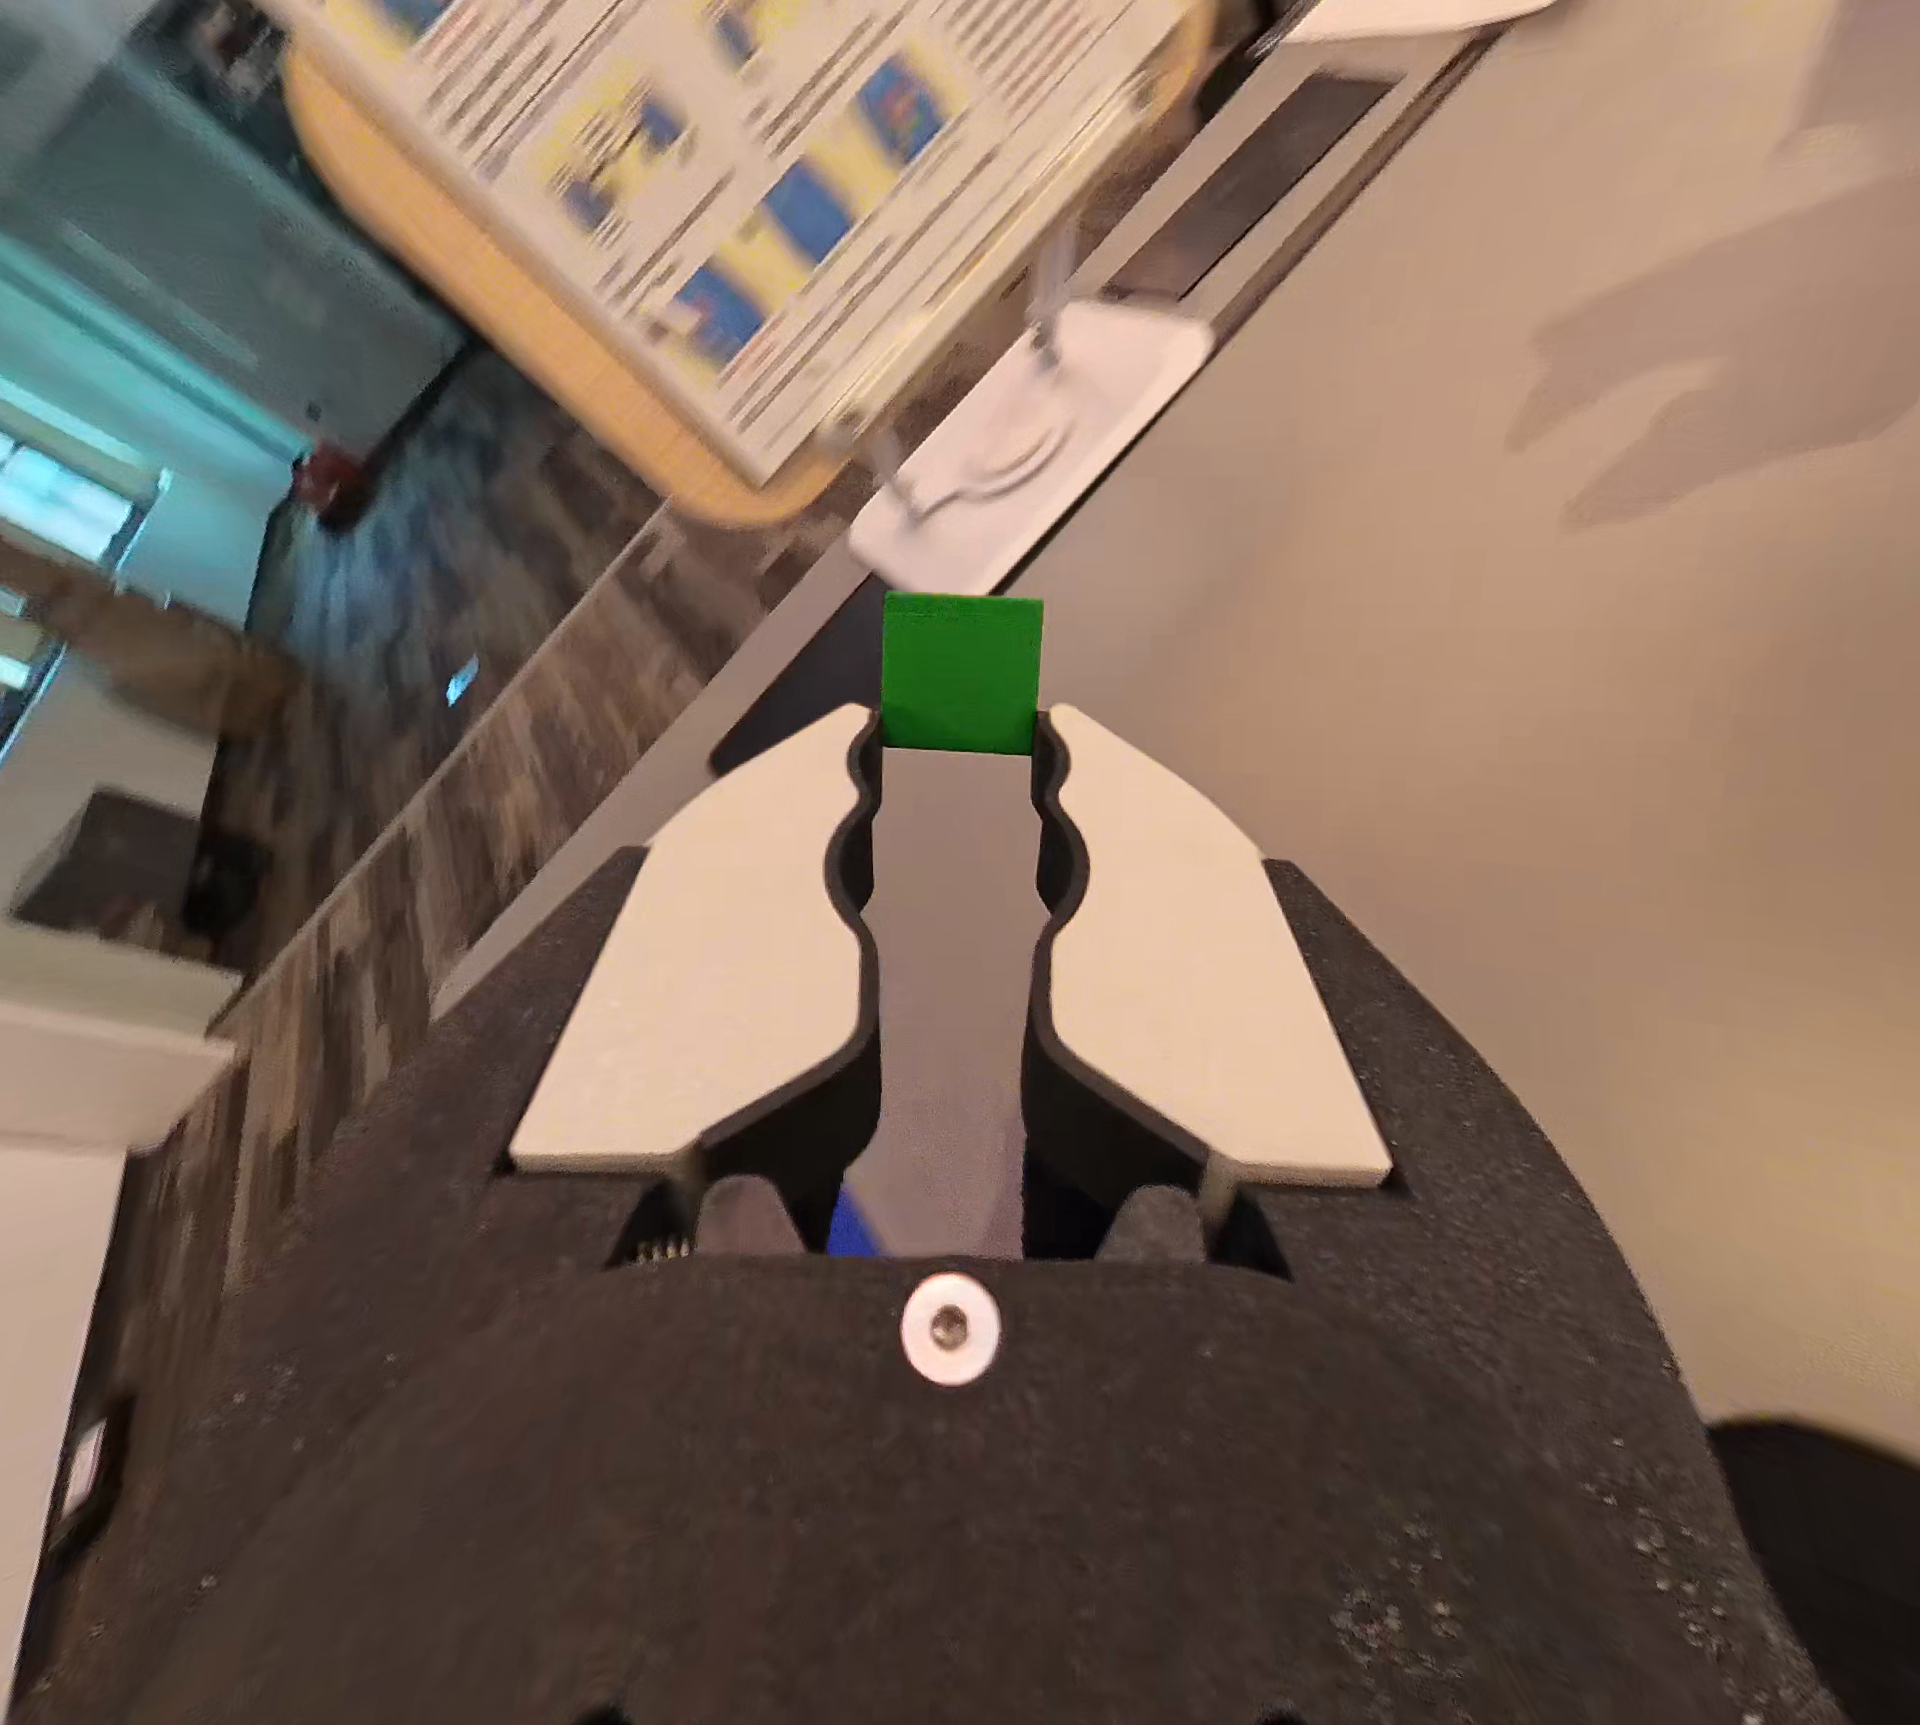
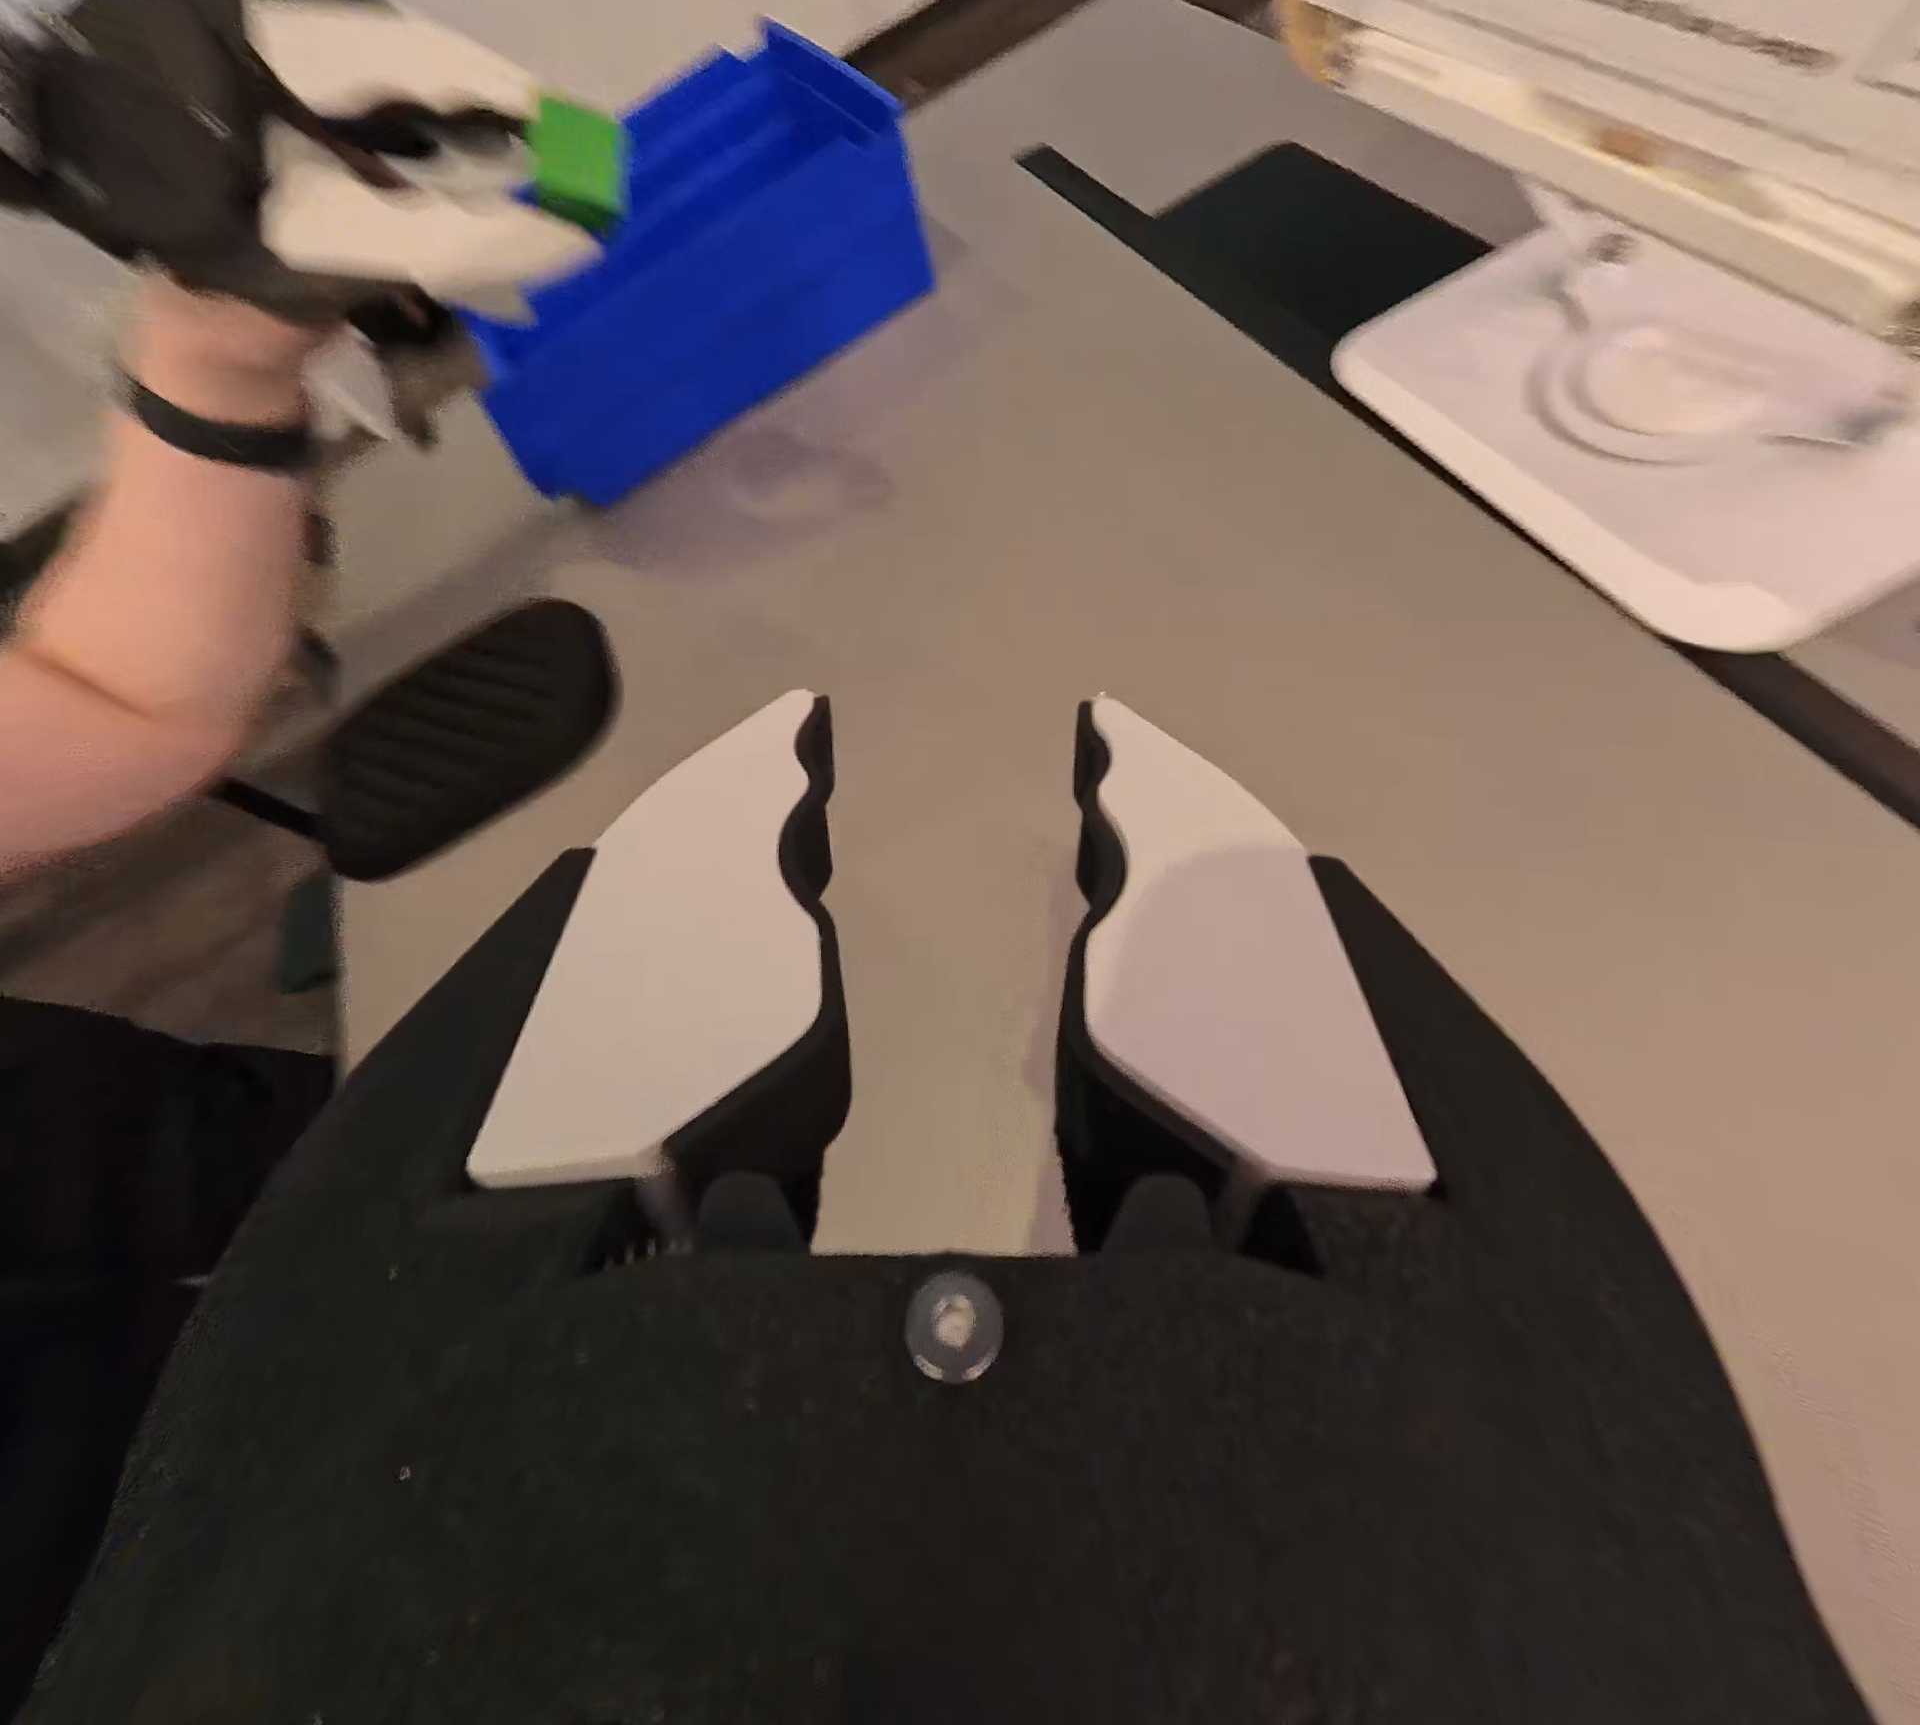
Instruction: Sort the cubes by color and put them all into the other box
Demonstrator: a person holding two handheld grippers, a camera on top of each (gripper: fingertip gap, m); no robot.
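Table [image 2: 1195, 595]: a grey top that fills most of my right wrist view; in my left wrist view it runs tilted, with a hand-shaped shadow on it.

Poster [image 1: 727, 86]: a blurred printed board on a white stand base [image 2: 1662, 449], at the far right edge of the table as my right view shows it. A dark mat [image 2: 1320, 231] lies just in front of that base.

Box [image 2: 727, 273]: blue and open-topped, it stands on the table at the left of my right view. Its inside is too blurred to tell what lies in it.

My right gripper [image 2: 954, 709]: held low over bare table, its jaws parted by a wide gap with nothing between them.

My left gripper [image 1: 958, 719]: its jaws are closed to a narrow gap and pinch the cube at the very fingertips. In my right view it is held in my hand [image 2: 208, 345], off the table, at the near left corner of the box.

Cube [image 1: 961, 673]: green, clamped by its two sides, most of it standing out past the fingertips; in my right view it [image 2: 577, 158] sits at the box's rim level, though blur hides whether it is over the opening.
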